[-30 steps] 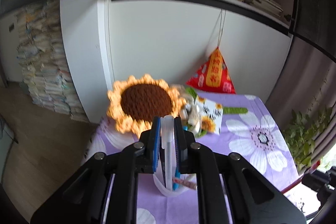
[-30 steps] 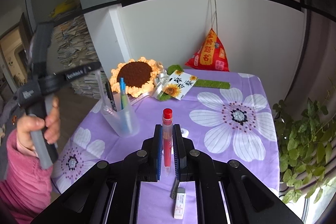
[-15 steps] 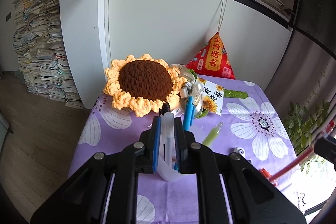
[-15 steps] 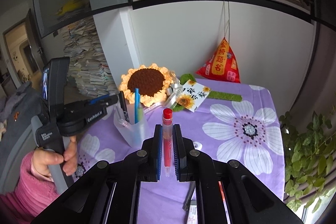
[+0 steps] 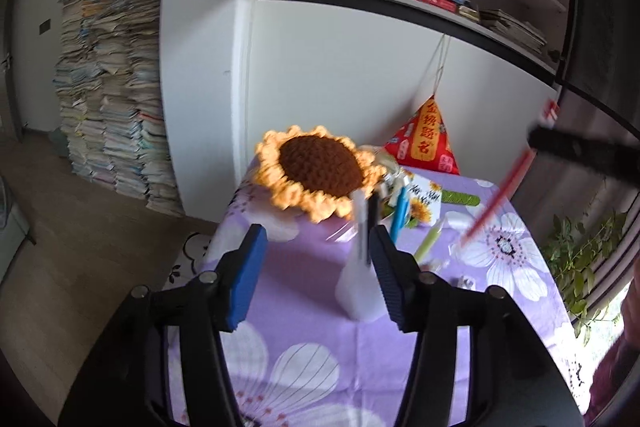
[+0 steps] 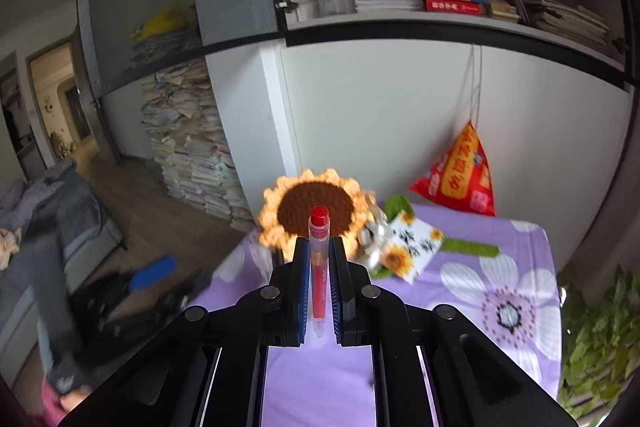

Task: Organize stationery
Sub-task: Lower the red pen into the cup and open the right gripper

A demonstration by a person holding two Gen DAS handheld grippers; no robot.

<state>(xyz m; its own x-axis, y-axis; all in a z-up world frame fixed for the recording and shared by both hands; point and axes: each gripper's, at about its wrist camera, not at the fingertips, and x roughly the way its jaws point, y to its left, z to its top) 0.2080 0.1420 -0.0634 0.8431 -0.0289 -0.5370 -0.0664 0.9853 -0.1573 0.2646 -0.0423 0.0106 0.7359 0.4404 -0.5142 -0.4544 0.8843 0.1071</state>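
Observation:
In the left wrist view a translucent plastic pen cup stands on the purple flowered tablecloth with a black pen and a blue pen in it. My left gripper is opening. The cup sits between its jaws, close to the right pad, and the left pad is well clear of it. My right gripper is shut on a red pen that points up. From the left wrist view that red pen hangs slanted above the table to the right of the cup.
A crochet sunflower, a sunflower card and a red pouch sit at the table's far end. A green pen lies right of the cup. A leafy plant stands off the right edge, and paper stacks line the left wall.
My left jaws have let go of the cup's wall and spread apart, and the cup now stands on the cloth. My right gripper has risen with the red pen, toward the sunflower end.

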